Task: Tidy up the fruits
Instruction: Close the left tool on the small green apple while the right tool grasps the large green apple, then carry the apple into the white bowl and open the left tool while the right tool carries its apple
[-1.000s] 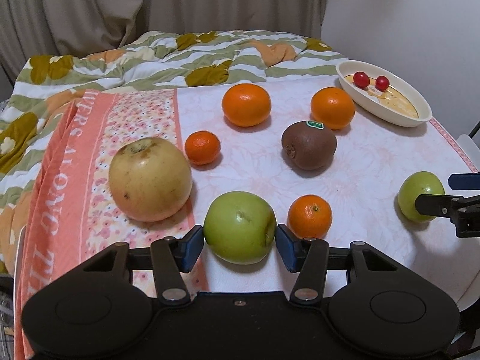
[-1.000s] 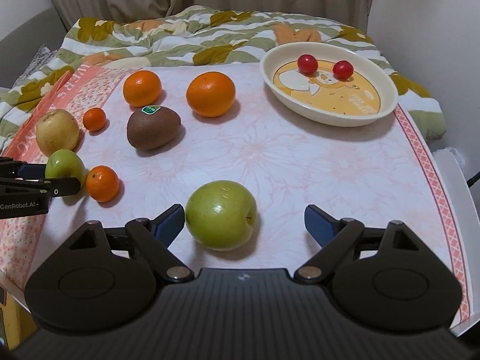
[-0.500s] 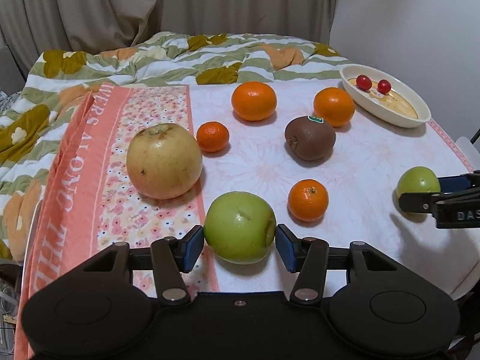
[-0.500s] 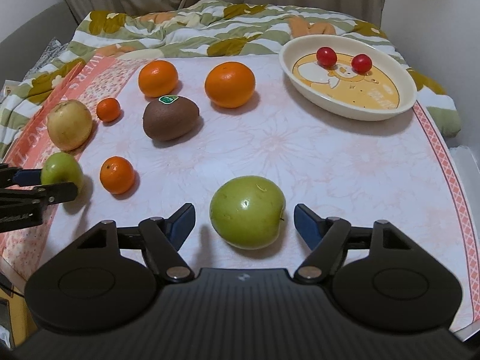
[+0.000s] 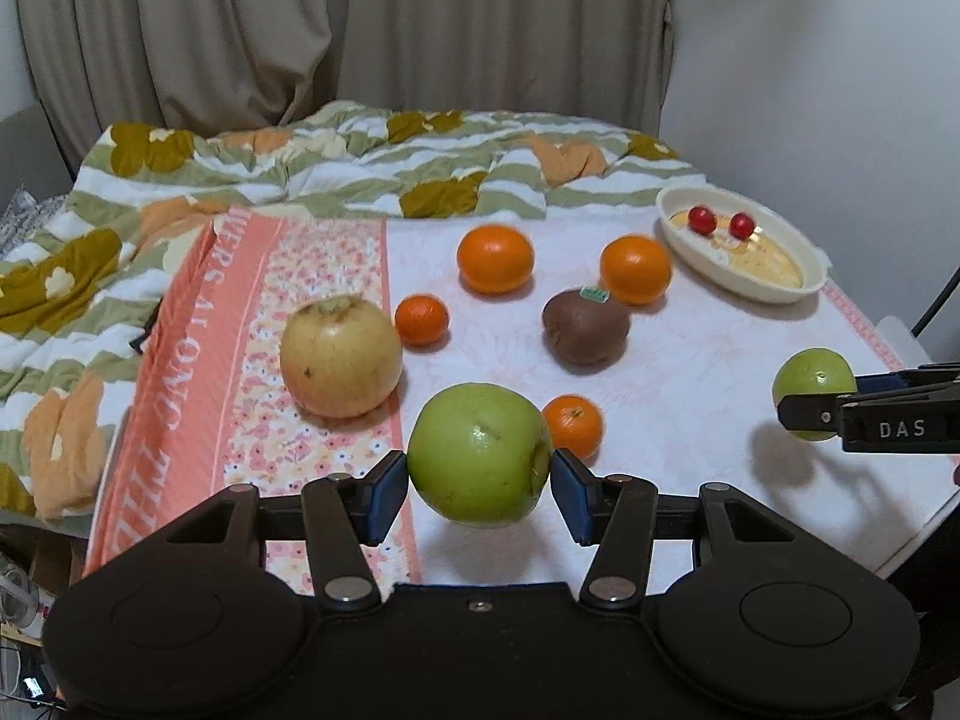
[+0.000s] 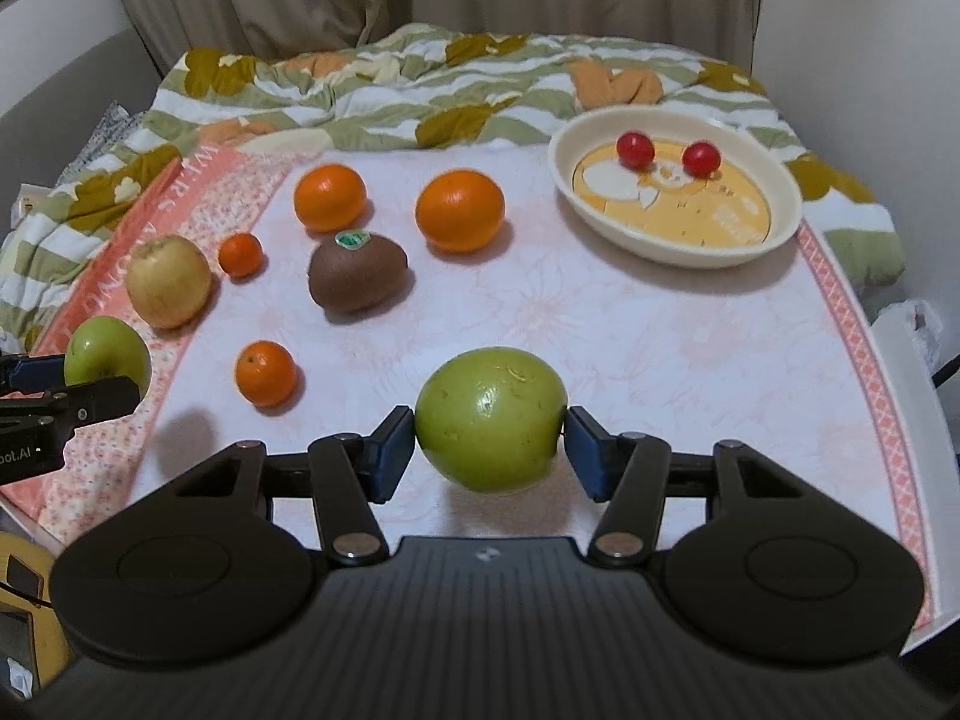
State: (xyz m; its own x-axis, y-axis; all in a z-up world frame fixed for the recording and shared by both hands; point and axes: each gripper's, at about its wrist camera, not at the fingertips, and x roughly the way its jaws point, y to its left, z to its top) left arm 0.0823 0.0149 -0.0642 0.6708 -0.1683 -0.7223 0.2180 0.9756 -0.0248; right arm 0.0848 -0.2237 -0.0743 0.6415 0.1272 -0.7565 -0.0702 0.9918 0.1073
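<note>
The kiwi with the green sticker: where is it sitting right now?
The kiwi lies mid-table on the white cloth, just in front of the two large oranges, left of the bowl.

The green apple (image 5: 479, 455) has smooth, glossy skin; the kiwi (image 6: 358, 273) looks matt and fuzzy, with a shiny sticker. The oranges (image 6: 460, 211) are finely dimpled. The far-right dish (image 6: 774, 239) looks glazed and smooth. The tablecloth (image 6: 600, 324) is soft, matt printed cloth.
</note>
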